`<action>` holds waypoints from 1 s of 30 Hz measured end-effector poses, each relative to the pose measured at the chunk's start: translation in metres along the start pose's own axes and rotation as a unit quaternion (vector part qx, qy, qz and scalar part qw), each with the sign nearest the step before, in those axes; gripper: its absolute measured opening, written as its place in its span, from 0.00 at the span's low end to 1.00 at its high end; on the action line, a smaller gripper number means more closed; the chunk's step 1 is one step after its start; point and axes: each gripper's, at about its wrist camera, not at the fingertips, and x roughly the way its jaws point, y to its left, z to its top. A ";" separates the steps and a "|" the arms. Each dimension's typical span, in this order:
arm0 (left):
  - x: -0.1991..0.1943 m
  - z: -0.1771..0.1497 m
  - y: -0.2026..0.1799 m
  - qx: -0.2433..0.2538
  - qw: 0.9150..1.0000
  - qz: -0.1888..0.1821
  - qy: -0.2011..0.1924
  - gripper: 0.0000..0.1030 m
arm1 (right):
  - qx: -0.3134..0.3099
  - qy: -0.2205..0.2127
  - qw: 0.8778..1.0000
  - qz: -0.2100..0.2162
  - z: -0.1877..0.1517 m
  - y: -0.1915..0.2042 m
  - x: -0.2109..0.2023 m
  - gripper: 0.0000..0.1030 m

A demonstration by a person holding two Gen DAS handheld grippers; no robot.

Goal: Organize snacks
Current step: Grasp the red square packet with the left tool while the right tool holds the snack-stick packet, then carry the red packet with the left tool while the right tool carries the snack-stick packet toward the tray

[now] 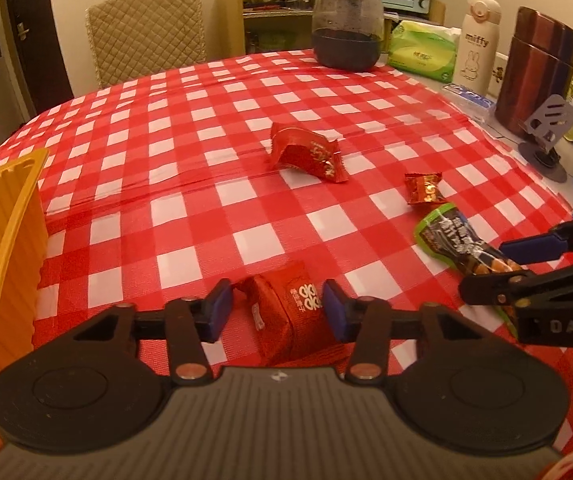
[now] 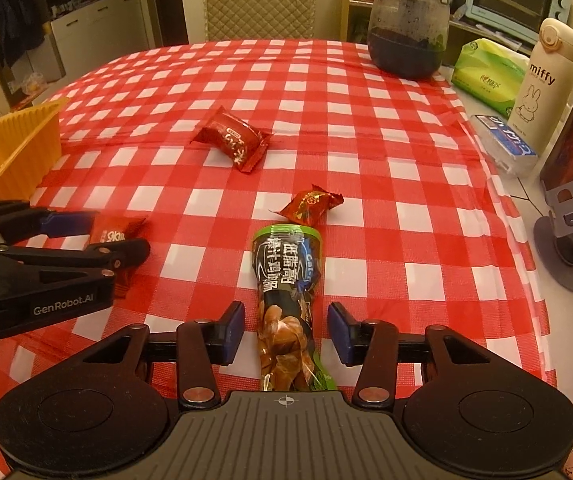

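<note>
My left gripper (image 1: 277, 310) is open, its blue pads on either side of a red square snack packet (image 1: 286, 314) lying on the checked tablecloth, not gripping it. My right gripper (image 2: 286, 330) is open around the lower end of a green and black chicken-leg snack pack (image 2: 288, 284), pads apart from it. A red wrapped bar (image 1: 306, 152) lies mid-table and a small red candy (image 1: 424, 188) lies beyond the green pack. A yellow ribbed basket (image 1: 2, 240) stands at the left edge. The left gripper also shows in the right wrist view (image 2: 98, 236).
At the far right stand a dark glass jar (image 1: 346, 24), a green tissue pack (image 1: 422, 50), a white miffy bottle (image 1: 476, 44), a brown canister (image 1: 534, 68), a grey phone stand (image 1: 548, 132) and a blue box (image 2: 504, 146). A quilted chair (image 1: 146, 28) stands behind the table.
</note>
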 end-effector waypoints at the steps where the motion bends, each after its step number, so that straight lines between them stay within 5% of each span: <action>1: -0.002 0.000 -0.001 0.002 1.000 -0.002 0.000 0.29 | -0.001 0.000 1.000 -0.001 0.000 0.000 0.000 0.45; 6: -0.008 -0.007 -0.003 0.005 1.000 -0.007 -0.002 0.29 | -0.008 0.001 1.000 -0.002 -0.001 0.003 0.002 0.43; 11: -0.014 -0.013 -0.005 0.014 1.000 0.000 -0.007 0.34 | -0.014 0.001 1.000 -0.003 0.000 0.005 0.002 0.29; 30: -0.059 -0.018 0.005 -0.012 1.000 -0.012 -0.008 0.27 | 0.038 -0.032 0.999 -0.011 -0.002 0.010 -0.030 0.29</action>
